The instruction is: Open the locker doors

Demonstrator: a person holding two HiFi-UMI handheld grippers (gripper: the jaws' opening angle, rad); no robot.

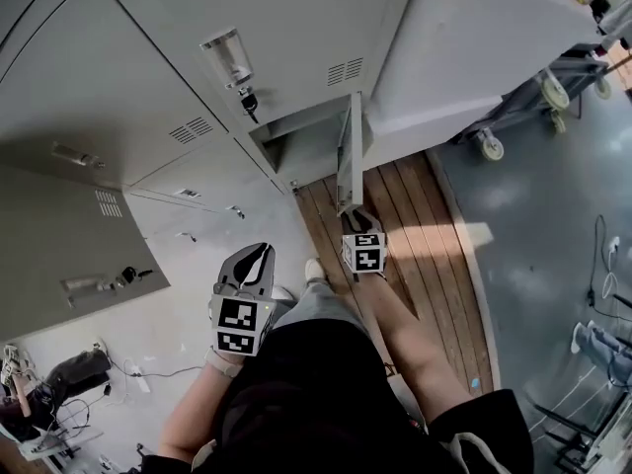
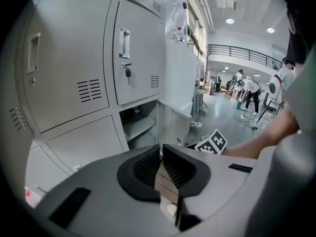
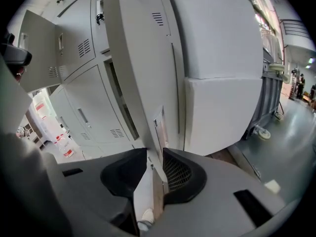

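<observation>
Right now the right gripper [image 3: 155, 158] is clamped on the free edge of the open locker door [image 3: 140, 68]. That door stands swung out from the lower compartment [image 1: 296, 151] of the grey lockers [image 1: 128, 77], above the wooden floor [image 1: 420, 235]. The left gripper [image 1: 254, 262] hangs to the left, well apart from the door, its jaws closed together on nothing.

locker door [image 1: 349, 156] jutting out ahead, open compartment [image 1: 301, 154] beside it
</observation>
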